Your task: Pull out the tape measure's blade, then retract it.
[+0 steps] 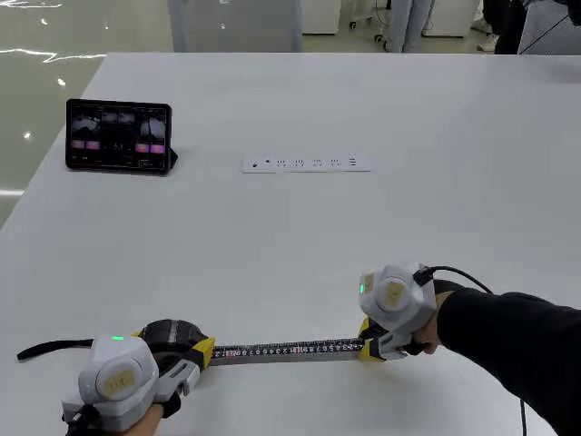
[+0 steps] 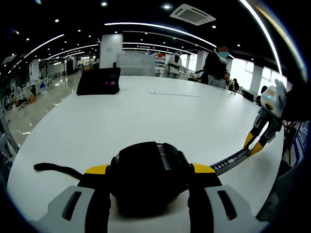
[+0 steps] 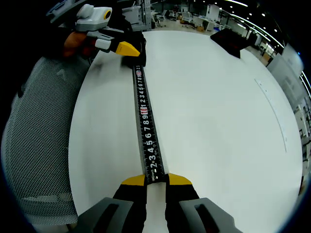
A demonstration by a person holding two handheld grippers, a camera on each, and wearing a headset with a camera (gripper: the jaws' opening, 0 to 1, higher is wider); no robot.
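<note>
The left gripper (image 2: 149,170) is clamping the black tape measure case (image 2: 146,187). Right of the case, the right gripper (image 3: 155,180) is pinching the extended blade (image 3: 144,111), numerals legible in its own view. Beyond the case, the head view is showing a power strip (image 1: 307,163) and a tablet (image 1: 119,136).

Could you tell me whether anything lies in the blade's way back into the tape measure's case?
Nothing visible does. The blade runs straight over bare table from the right gripper to the case; the tablet and the power strip lie well beyond it.
</note>
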